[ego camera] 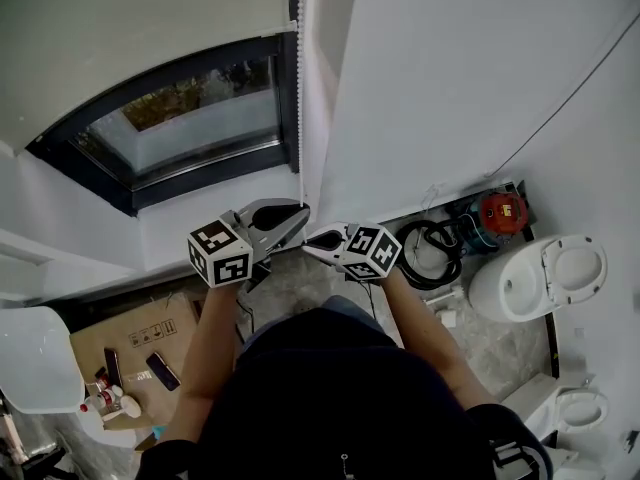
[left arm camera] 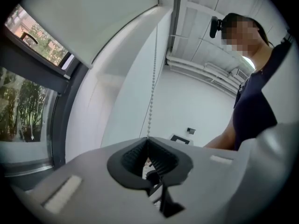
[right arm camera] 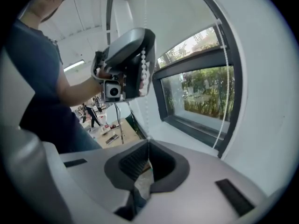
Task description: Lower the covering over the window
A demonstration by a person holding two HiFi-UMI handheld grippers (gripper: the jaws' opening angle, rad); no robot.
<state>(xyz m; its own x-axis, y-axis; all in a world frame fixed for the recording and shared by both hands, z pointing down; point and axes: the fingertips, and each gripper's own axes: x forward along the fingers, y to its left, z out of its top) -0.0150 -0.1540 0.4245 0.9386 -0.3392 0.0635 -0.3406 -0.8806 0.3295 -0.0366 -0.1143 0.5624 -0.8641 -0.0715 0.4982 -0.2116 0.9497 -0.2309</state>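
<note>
Below the dark-framed window (ego camera: 190, 118), grey floor (ego camera: 500, 343), toilet (ego camera: 535, 278), cardboard sheet (ego camera: 130, 333).

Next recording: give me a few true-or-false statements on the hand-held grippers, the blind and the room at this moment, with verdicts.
1. The left hand-held gripper is closed on the bead chain. True.
2. The blind covers the whole window. False: glass shows below its lower edge.
3. The right hand-held gripper stands wide open. False: its jaws are together, on the chain.
4. A toilet shows at the right of the head view. True.
</note>
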